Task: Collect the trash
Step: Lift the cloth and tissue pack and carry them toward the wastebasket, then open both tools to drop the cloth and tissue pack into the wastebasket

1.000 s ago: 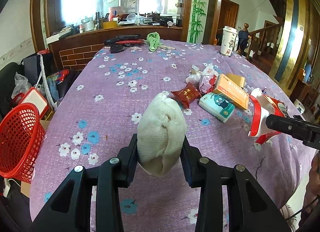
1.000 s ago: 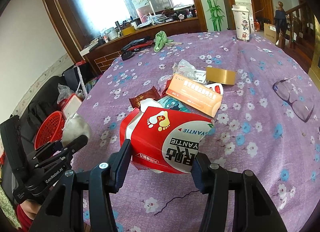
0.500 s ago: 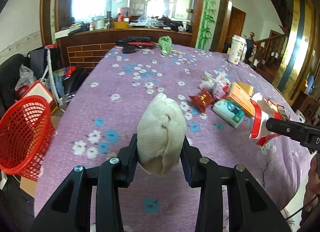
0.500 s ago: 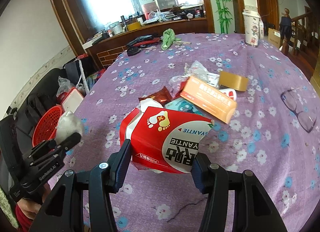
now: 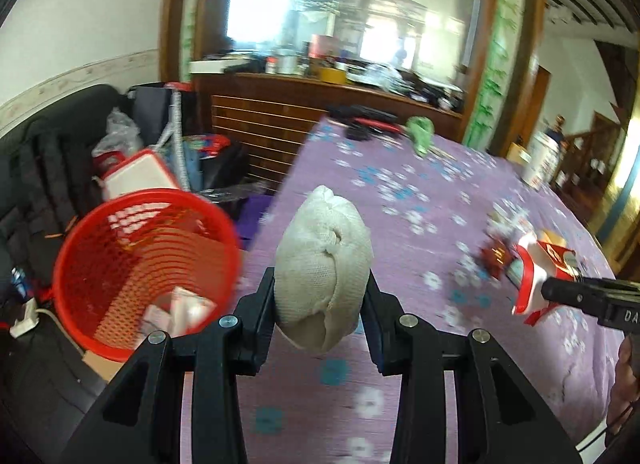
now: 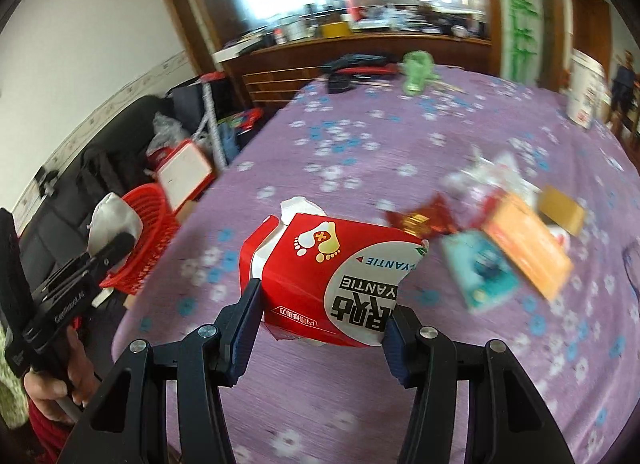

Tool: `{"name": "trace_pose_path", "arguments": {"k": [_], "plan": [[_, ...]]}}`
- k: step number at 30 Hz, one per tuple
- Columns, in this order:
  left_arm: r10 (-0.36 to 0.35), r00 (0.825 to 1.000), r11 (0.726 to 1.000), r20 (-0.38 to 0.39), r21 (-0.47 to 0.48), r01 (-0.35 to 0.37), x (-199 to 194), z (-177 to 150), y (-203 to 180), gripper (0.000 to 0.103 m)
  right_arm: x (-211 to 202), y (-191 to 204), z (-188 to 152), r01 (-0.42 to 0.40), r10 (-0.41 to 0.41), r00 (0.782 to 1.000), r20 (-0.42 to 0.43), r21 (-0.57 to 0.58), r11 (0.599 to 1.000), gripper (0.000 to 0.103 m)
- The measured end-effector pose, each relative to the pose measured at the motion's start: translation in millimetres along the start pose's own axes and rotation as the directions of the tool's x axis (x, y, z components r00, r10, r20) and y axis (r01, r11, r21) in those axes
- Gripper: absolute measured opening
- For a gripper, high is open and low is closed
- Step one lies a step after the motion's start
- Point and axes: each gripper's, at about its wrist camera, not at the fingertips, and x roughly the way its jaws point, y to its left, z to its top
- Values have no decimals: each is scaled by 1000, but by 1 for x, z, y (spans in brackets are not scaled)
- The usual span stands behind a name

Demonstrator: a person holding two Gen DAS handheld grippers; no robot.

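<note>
My left gripper (image 5: 322, 304) is shut on a cream cloth bundle (image 5: 324, 268), held above the table's left edge. A red mesh basket (image 5: 144, 264) stands on the floor to its left, with some paper inside. My right gripper (image 6: 322, 304) is shut on a torn red and white box (image 6: 336, 276), held over the purple flowered tablecloth (image 6: 360, 136). The basket (image 6: 148, 224) and the left gripper with the bundle (image 6: 114, 220) show at left in the right wrist view. The box (image 5: 536, 276) shows at right in the left wrist view.
More trash lies on the cloth at right: a red wrapper (image 6: 420, 220), a teal tissue pack (image 6: 480, 268), an orange box (image 6: 528, 244), a tan box (image 6: 560, 212). A green cloth (image 6: 418, 68) and a paper cup (image 6: 584, 92) sit far back. A black sofa (image 5: 48, 168) stands left.
Both grippers have swung left toward the red basket, each still holding its item. The basket now looms larger beside the left gripper, and the trash pile has slid to the right.
</note>
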Motion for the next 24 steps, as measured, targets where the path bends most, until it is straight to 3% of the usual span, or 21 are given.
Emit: {"name": "trace_pose_path", "arguments": {"k": [9,18,24], "plan": [[146,989,985,15,-99,-144,-10,10,83,38,32,89,41,-95,93,995,-21,-144,985,59],[195,980,970,-39,-142,-199,5,5,130,38,81,180,72,-162,150,987,-64,-258,952,59],[198,978,968,-58,-142,-205,13,1,142,38,113,214,80,-168,144,984,-101,-300,939,59]]}}
